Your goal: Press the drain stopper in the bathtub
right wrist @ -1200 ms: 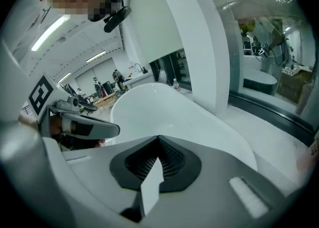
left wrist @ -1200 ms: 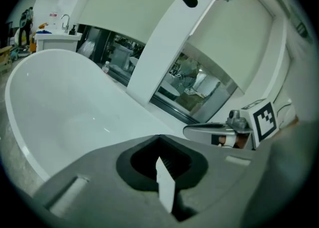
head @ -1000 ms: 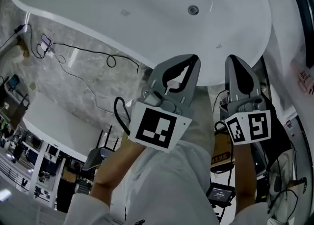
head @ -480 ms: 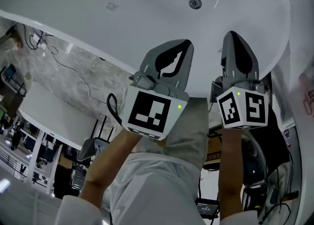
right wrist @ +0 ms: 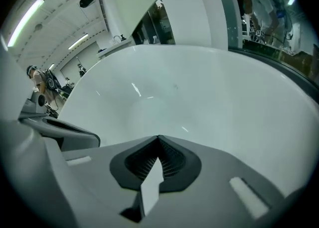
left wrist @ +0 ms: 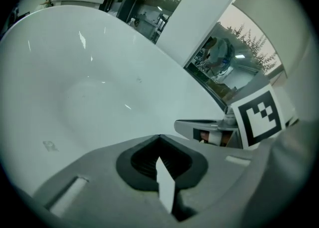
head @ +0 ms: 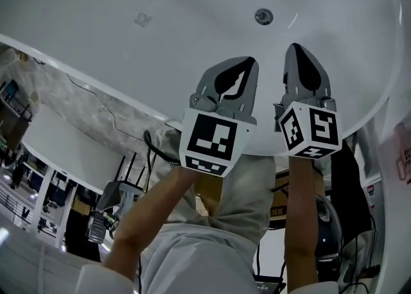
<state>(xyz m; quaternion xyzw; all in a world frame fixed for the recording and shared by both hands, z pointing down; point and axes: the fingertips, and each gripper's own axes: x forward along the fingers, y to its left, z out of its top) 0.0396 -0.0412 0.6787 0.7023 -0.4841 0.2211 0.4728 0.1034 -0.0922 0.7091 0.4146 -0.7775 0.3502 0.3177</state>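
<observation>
White bathtub (head: 90,10) fills the scene, with the round drain stopper (head: 263,16) set in its floor. The left tongs (head: 246,61) and right tongs (head: 296,48), both clenched on nothing, hang side by side over the basin, short of the stopper. Since a second ago they have moved past the rim, nearer the stopper.

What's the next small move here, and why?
Probably reach the right gripper forward and down toward the drain stopper. Its jaws are shut and empty, it hovers just inside the bathtub rim, and the stopper lies a short way ahead of it, untouched.
</observation>
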